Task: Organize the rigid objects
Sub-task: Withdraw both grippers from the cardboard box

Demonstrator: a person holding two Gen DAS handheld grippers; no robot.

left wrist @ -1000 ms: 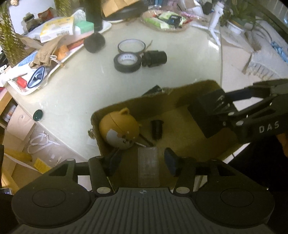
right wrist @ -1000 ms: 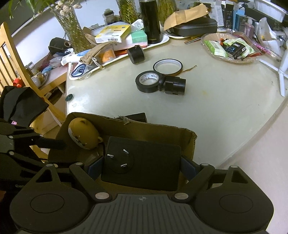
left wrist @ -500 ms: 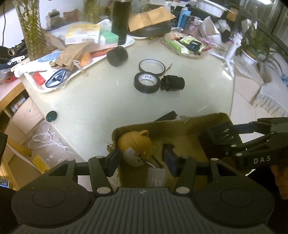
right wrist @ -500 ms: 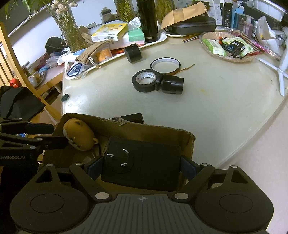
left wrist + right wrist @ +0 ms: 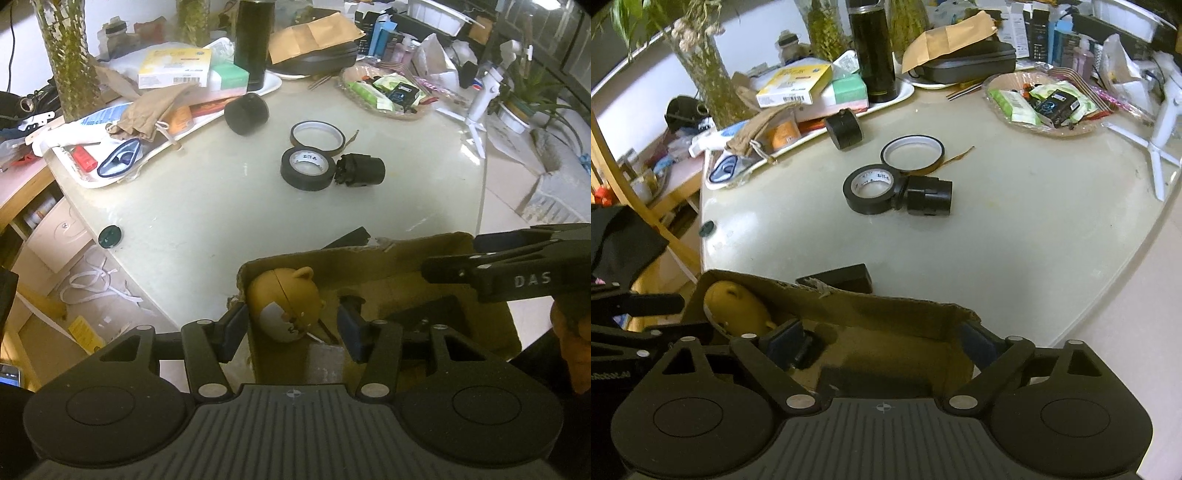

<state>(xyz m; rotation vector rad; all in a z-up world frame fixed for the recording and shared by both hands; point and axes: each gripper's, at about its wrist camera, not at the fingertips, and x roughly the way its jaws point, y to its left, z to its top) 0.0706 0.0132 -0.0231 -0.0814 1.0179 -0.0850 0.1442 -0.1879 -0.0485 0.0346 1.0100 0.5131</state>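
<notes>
While the pale round table (image 5: 207, 206) carries clutter all along its far side, its near edge holds an open cardboard box (image 5: 399, 258), the biggest of the things being sorted into. Both grippers hang over this box, tilted steeply downward.

Inside the box, at its left end, lies a yellow bear-shaped toy (image 5: 284, 299) with a pale patch on its lower side. To the right of it, on the box floor, lies a flat black power adapter (image 5: 424, 314), partly hidden behind the gripper frames. A small black cylinder (image 5: 809, 347) stands near the toy, only partly visible. Just outside the far wall of the box, a flat black block (image 5: 846, 278) rests on the table.

The right gripper (image 5: 882, 343) has just been opening: its jaws stand wide apart, astride the right end of the box, with the adapter lying loose below them and no pad pressing on it. The left gripper (image 5: 291, 328) holds its jaws partway apart over the left end of the box, framing the toy from above; its left finger sits outside the box wall, and I cannot tell whether either pad touches the toy.

Farther out on the table, well apart from the box, a black tape roll (image 5: 306, 168) lies flat, touching a black plug-like part (image 5: 360, 170) on its right. A thinner tape ring (image 5: 317, 134) lies just behind them, and a black cylinder (image 5: 246, 112) rests beside a cluttered white tray (image 5: 92, 181).
</notes>
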